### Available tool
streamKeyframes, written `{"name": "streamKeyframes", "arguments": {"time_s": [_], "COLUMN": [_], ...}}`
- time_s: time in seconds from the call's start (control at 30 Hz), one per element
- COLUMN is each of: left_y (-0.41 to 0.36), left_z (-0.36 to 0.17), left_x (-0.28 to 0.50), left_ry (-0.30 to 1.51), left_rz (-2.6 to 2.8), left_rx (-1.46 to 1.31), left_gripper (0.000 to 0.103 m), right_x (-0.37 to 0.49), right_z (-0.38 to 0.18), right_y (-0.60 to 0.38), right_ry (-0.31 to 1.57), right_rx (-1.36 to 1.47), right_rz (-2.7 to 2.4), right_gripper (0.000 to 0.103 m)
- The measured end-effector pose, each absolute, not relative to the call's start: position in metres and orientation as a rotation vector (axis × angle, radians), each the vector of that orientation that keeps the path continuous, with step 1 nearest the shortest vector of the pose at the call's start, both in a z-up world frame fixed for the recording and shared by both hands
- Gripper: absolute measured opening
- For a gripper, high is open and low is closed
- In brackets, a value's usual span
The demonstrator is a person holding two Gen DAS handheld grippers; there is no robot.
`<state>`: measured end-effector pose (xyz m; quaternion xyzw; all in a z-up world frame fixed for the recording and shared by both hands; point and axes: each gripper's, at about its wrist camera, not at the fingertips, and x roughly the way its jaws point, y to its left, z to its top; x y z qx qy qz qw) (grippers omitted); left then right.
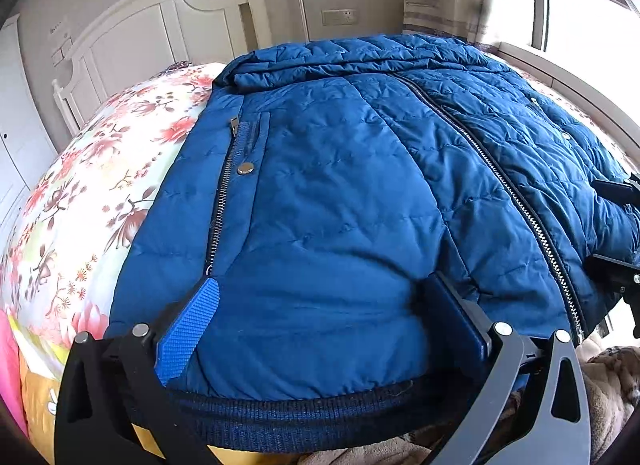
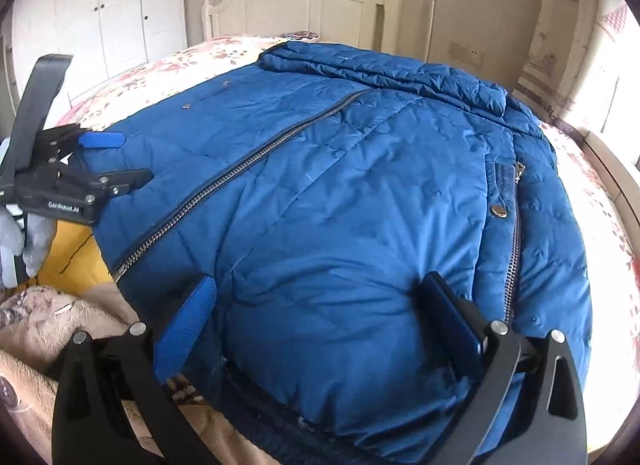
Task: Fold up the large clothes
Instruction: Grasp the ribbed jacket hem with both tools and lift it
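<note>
Jacket [image 1: 340, 193] lies zipped on the bed [image 1: 100, 185], puffy and slippery-looking. I'd grip its ribbed hem [image 1: 304, 413]; both grippers' fingers [image 1: 188, 329] [image 2: 188, 321] gape wide.

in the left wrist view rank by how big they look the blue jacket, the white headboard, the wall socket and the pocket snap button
1. blue jacket, fills most of the view
2. white headboard
3. wall socket
4. pocket snap button

The socket and the button look close in size, and the button is much nearer, so that order is unsure.

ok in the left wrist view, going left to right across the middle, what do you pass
Floral bedsheet → pocket zipper → snap button → main front zipper of the blue jacket → right gripper at the frame's edge.
</note>
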<state>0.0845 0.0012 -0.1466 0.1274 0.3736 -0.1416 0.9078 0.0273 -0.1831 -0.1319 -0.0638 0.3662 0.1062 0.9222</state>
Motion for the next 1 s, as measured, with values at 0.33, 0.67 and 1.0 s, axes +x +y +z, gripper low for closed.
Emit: {"name": "streamKeyframes", "arguments": {"time_s": [0.33,0.67,1.0], "left_y": [0.012,0.129,0.09], "left_z": [-0.138,-0.128,-0.138], "left_x": [0.084,0.095,0.094], "left_ry": [0.809,0.825,0.832], "left_rz": [-0.339,-0.251,-0.337], "left_rx": [0.211,-0.06,0.026], "left_gripper": [0.098,0.098,0.098], "right_x": [0.025,-0.022,-0.031], "right_z": [-0.126,-0.101,-0.125], "right_y": [-0.181,-0.318,-0.296], "right_ry": [0.776,0.771,0.802], "right_rx": [-0.132,0.177,0.152], "right_rz": [0.176,-0.069,-0.023], "right_gripper": [0.095,0.09,0.066]}}
